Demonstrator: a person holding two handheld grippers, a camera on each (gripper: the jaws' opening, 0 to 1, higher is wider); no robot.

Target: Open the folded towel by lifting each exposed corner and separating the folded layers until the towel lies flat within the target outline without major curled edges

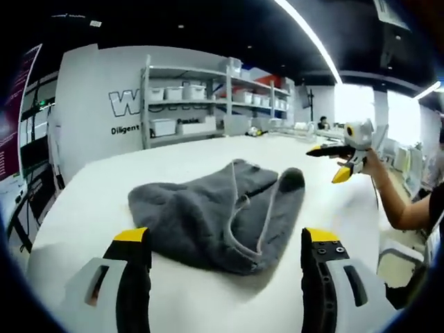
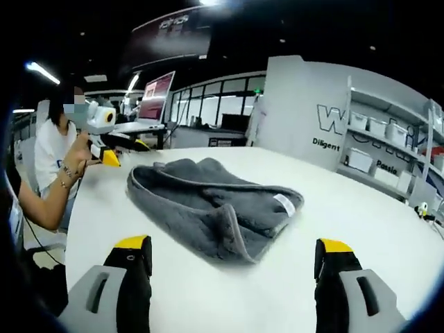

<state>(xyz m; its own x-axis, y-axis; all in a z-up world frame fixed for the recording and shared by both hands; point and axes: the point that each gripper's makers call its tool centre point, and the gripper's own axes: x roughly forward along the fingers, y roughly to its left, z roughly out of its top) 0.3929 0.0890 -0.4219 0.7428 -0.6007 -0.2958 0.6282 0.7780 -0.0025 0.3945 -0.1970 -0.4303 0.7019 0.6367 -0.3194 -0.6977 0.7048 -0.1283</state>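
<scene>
ITEM 1 – towel (image 1: 218,211), qty 1. Grey, plush, folded & rumpled, lying mid-table on the white table (image 1: 83,194). In the left gripper view a pale hem edge loops across the top layer; in the right gripper view a small white label (image 2: 282,202) sits at the near-right corner, where the layered fold edges show. No target outline can be made out on the table surface. Judged: unfolding not yet begun, the towel is untouched by either tool.

ITEM 2 – left gripper (image 1: 225,267), qty 1. Yellow-tipped jaws spread wide apart, nothing between them, hovering short of the towel's near edge. Prob. lined up this way to come in on the closest fold.

ITEM 3 – right gripper (image 2: 232,274), qty 1. Jaws likewise wide apart, empty, set before the label corner. Prob. aimed there since that corner is exposed & easiest to lift.

The 2 tools face the towel from opposite sides; each appears small in the other's view, held in a hand (image 1: 371,163) off the far table edge, so both sides of the fold can be worked.

ITEM 4 – shelving unit (image 1: 208,104), qty 1, w/ several white bins, vs. back wall. Not part of the job
</scene>
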